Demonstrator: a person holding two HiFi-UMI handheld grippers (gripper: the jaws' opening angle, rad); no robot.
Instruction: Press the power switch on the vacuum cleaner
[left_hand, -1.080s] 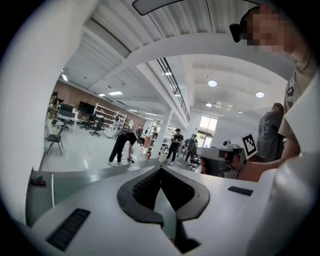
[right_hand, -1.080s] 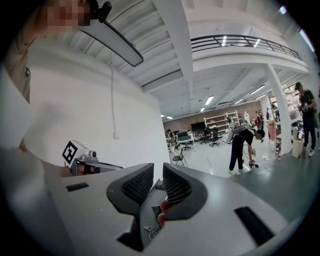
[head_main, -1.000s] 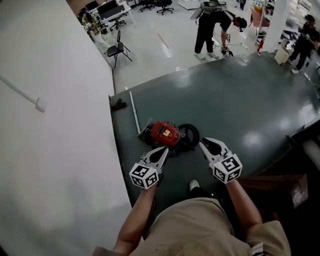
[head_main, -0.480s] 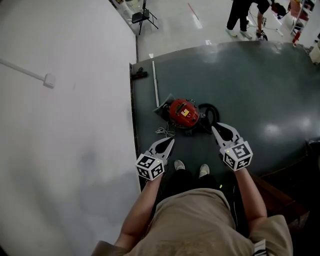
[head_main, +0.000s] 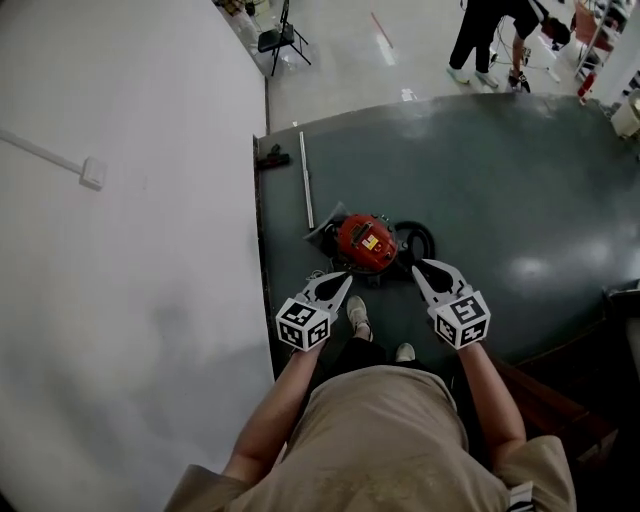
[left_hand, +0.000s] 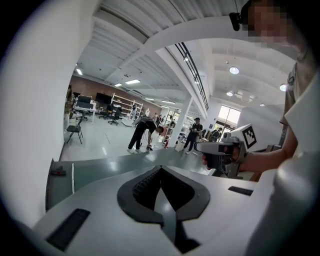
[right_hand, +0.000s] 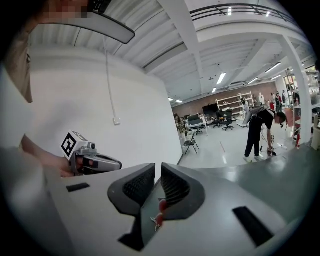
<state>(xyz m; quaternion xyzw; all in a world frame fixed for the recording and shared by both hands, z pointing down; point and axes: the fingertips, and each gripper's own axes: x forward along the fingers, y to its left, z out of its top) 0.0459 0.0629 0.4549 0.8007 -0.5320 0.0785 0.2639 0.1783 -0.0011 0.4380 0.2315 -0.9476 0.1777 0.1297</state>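
Person's shoe stepped nearer vacuum cleaner, hose coiled beside, rod beyond

Left gripper, jaw tips together

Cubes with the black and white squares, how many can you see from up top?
2. The left cube sits on the left gripper, the right cube on the right gripper, both just short of the red vacuum cleaner. None seem hidden.
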